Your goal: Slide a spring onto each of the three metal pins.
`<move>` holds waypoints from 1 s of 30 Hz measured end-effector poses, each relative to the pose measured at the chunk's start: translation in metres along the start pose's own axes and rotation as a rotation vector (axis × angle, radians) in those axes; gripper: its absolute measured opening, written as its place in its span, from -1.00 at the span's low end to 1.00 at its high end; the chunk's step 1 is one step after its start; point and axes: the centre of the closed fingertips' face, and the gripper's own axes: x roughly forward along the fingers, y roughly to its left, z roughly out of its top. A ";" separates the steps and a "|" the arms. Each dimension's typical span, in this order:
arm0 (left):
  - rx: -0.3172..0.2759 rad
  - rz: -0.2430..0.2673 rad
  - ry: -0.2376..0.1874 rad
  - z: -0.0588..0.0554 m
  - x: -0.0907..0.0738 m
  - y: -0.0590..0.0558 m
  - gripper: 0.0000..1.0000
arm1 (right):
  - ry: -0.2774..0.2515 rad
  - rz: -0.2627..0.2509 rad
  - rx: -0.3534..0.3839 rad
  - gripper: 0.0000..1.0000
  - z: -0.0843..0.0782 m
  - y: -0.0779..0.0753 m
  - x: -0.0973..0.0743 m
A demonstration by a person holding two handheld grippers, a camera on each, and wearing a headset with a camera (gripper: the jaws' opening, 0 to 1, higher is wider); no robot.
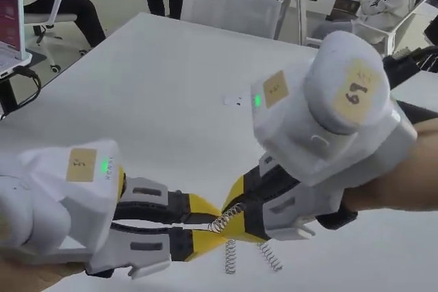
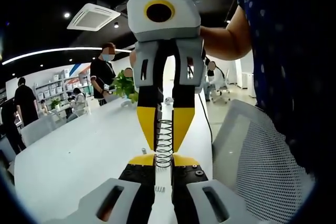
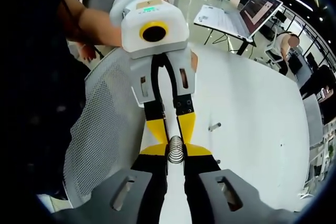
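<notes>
Two loose springs [image 1: 230, 256] lie on the table [image 1: 157, 87], 6 o'clock in head view. Just past them toward 12, right gripper [image 3: 175, 151] jaws are pinched on a spring [image 1: 226, 217]. Left gripper [image 2: 163, 161] comes in from 8 o'clock, jaws near-closed at the spring's end; can't tell if it grips anything.

The spring [image 1: 229, 214] hides what is between the jaws of the left gripper [image 1: 209, 223]. The small white thing [image 1: 236, 100] far on the table [image 1: 157, 87] is too small to tell.
</notes>
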 end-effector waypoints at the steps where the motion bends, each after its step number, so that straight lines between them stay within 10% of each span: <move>1: 0.003 0.002 0.000 0.000 0.000 0.000 -0.93 | 0.002 0.000 -0.002 -0.83 0.000 0.000 0.000; 16: -0.040 0.018 0.006 -0.005 -0.004 0.006 -0.68 | 0.044 0.004 -0.001 -0.84 -0.006 -0.008 -0.001; 30: -0.124 0.143 0.008 -0.016 -0.037 0.026 -0.25 | 0.057 -0.070 0.043 -0.83 -0.024 -0.033 -0.022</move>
